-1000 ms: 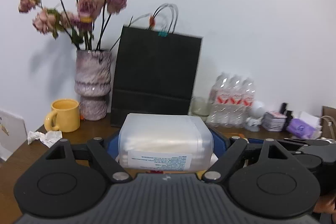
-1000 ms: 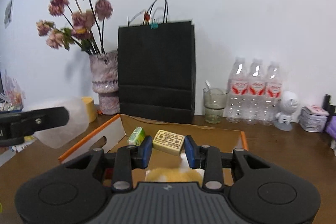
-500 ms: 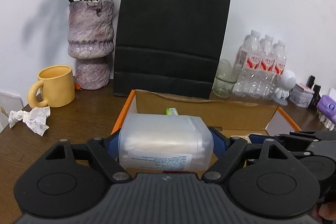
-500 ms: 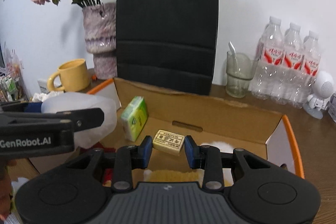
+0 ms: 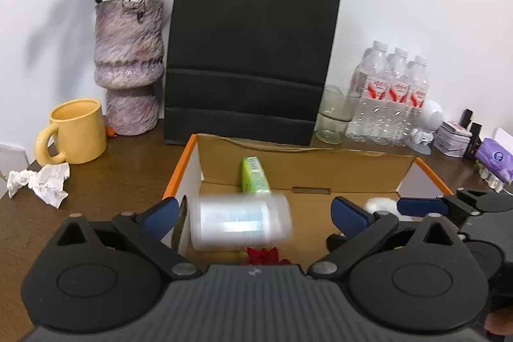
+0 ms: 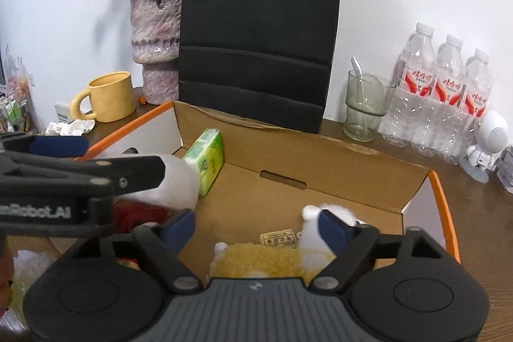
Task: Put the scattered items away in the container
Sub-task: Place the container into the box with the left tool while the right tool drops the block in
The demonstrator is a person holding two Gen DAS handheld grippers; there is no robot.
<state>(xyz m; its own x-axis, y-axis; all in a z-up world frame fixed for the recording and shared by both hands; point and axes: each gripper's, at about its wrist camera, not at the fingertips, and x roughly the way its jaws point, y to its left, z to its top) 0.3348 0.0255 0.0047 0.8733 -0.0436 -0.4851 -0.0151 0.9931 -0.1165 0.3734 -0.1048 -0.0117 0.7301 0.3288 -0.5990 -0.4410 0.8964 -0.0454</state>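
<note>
Black paper bag [image 5: 253, 53] blocks the far side behind the open-topped cardboard box [image 5: 304, 164].

Tub [image 5: 239, 225] and tissue pack [image 5: 254, 176] in box [image 5: 323, 162], bag [image 5: 253, 53] behind.

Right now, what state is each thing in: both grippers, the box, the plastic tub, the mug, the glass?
Left gripper: open, empty.
Right gripper: open, empty.
Cardboard box: open, partly filled.
Plastic tub: on its side, blurred, over the box, clear of both fingers.
Green pack: in the box, leaning at its left wall.
Yellow mug: upright.
Glass: upright, a spoon inside.
</note>
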